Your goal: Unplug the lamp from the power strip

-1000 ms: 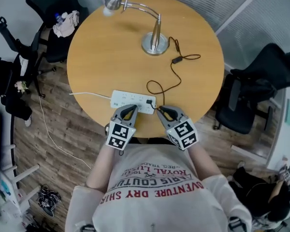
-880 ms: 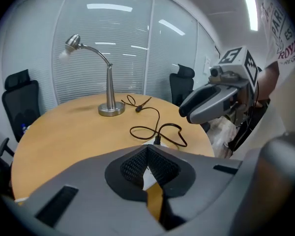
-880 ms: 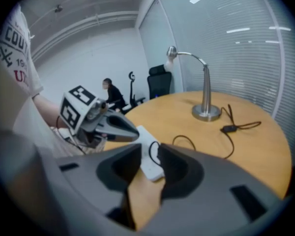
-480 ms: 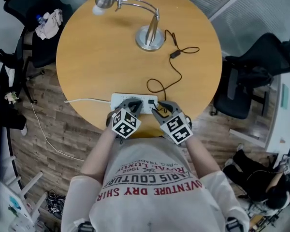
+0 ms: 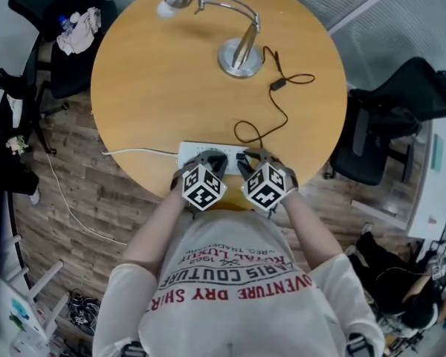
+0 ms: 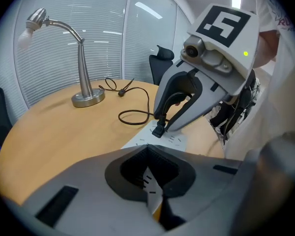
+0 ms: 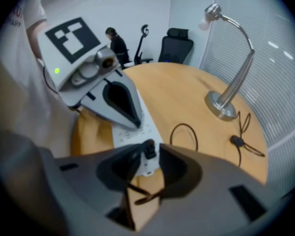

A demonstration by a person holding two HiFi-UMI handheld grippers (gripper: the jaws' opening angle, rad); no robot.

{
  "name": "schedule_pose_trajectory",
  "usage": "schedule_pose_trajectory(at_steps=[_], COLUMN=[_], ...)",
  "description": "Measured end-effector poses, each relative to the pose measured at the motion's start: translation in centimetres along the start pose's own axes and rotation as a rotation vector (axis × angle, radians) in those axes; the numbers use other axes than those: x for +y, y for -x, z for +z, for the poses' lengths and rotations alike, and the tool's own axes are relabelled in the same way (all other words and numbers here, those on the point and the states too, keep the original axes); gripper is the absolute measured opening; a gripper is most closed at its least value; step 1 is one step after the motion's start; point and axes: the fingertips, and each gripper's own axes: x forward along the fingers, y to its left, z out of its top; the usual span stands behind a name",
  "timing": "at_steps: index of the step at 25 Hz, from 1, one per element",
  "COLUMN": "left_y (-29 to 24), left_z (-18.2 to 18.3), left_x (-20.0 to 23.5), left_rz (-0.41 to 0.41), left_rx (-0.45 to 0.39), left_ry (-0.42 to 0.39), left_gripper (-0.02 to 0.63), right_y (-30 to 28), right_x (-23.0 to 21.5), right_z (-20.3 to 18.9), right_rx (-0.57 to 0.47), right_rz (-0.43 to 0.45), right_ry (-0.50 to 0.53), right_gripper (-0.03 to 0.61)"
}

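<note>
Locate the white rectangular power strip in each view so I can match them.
Head view: power strip at the round wooden table's near edge, centre.
Left gripper view: just below centre.
Right gripper view: left of centre.
Shared landmark: silver gooseneck desk lamp, beyond it.

Round wooden table (image 5: 152, 88), lamp (image 5: 239, 58), power strip (image 5: 191, 155)
</note>
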Motion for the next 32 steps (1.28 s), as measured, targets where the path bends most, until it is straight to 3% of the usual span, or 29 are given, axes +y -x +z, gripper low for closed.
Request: schedule_pose_trajectory(at_steps=[7,16,32], left_y=[0.0,0.0,-0.4], left_z=[0.0,0.0,0.2], left_x=[0.0,-0.1,0.4], left_rz=[-0.073,-0.016,-0.009], left_rx=[0.038,0.011,0.028], left_ry=[0.06,0.009,0.121], left_gripper=[0.031,0.031,0.029], right_y=[-1.4,-1.3,-0.8], right_x=[0.5,0.7,0.7], right_z=[-0.2,-0.1,-0.2], right_rx=[0.114,0.167,0.212], right_rz=[0.022,0.081,0.072], right_ry=[0.217,0.264,0.286], right_gripper=[0.089,0.078,0.072])
